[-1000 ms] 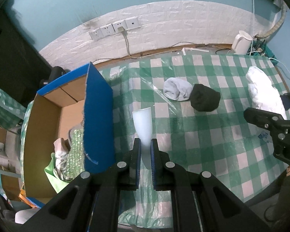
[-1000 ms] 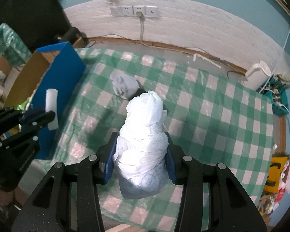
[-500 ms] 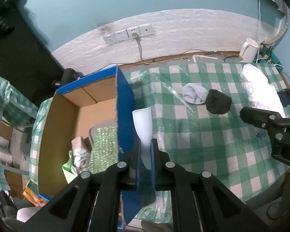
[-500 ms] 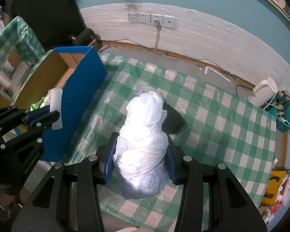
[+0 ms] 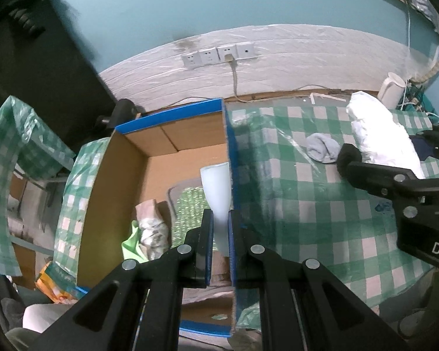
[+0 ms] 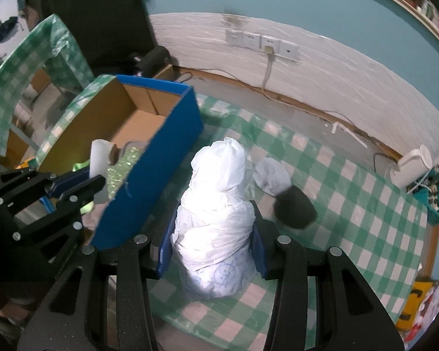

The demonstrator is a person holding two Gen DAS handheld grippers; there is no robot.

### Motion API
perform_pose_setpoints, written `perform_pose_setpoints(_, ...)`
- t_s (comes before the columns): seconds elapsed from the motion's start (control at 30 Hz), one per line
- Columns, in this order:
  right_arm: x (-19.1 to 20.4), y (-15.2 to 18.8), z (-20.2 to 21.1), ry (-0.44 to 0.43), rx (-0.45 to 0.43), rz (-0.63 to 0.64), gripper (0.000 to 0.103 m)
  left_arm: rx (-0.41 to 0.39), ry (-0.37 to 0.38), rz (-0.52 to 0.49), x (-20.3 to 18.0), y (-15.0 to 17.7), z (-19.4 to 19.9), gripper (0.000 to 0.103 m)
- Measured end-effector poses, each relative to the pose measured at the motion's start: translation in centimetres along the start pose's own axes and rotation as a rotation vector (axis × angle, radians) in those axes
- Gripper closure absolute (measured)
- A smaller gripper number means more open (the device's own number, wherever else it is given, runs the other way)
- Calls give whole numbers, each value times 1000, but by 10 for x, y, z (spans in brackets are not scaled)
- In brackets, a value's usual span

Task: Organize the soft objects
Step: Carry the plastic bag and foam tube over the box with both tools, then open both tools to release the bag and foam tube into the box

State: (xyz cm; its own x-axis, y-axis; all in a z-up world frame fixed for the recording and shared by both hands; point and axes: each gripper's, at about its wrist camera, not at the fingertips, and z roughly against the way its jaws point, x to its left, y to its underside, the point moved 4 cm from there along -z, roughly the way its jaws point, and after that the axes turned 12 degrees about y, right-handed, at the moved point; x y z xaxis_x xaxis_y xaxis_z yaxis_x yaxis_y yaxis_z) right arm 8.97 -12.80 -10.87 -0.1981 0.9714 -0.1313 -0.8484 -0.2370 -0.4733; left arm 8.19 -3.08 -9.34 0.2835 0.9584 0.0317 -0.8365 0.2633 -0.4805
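We see the left gripper point(image 5: 220, 228) pitched steeply downward over the open cardboard box point(image 5: 125, 175), its jaws pinched tight on a pale foam piece point(image 5: 216, 190) that stands up between the pads. Below it, inside the box, lie a sheet of green bubble wrap point(image 5: 188, 207) and a crumpled bundle point(image 5: 152, 231). The box's blue wall point(image 6: 158, 175) stands at the left edge of the green checked table point(image 5: 322, 219).

To the right, the right gripper point(image 6: 210, 248) also tilts downward, held above the table just beside that blue wall; its jaws are part spread and pressing on both sides of a white plastic bag bundle point(image 6: 219, 204). Further right on the cloth a grey sock point(image 6: 270, 175) lies touching a black sock point(image 6: 295, 207).

Compared with a second ago, the left gripper has crossed from above the tablecloth to above the box interior, and the right one has carried its bundle leftward, so both socks now show to its right. Neither grip has changed.
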Motion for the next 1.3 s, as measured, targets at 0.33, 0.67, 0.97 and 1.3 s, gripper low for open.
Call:
perform_pose_setpoints(0.33, 44, -21, -3, -29, -9, 57, 59, -17, -23, 60, 39, 8, 6, 94)
perform_pose_setpoints(0.67, 85, -36, -10, -54, 2, 119, 59, -11, -59, 118, 78, 19, 2, 94)
perform_pose_setpoints(0.97, 121, -46, -26, -89, 23, 170, 59, 34, -90, 178, 108, 35, -15, 94)
perform_pose_setpoints(1.3, 153, -51, -47, -138, 49, 213, 59, 62, -114, 213, 127, 46, -23, 93)
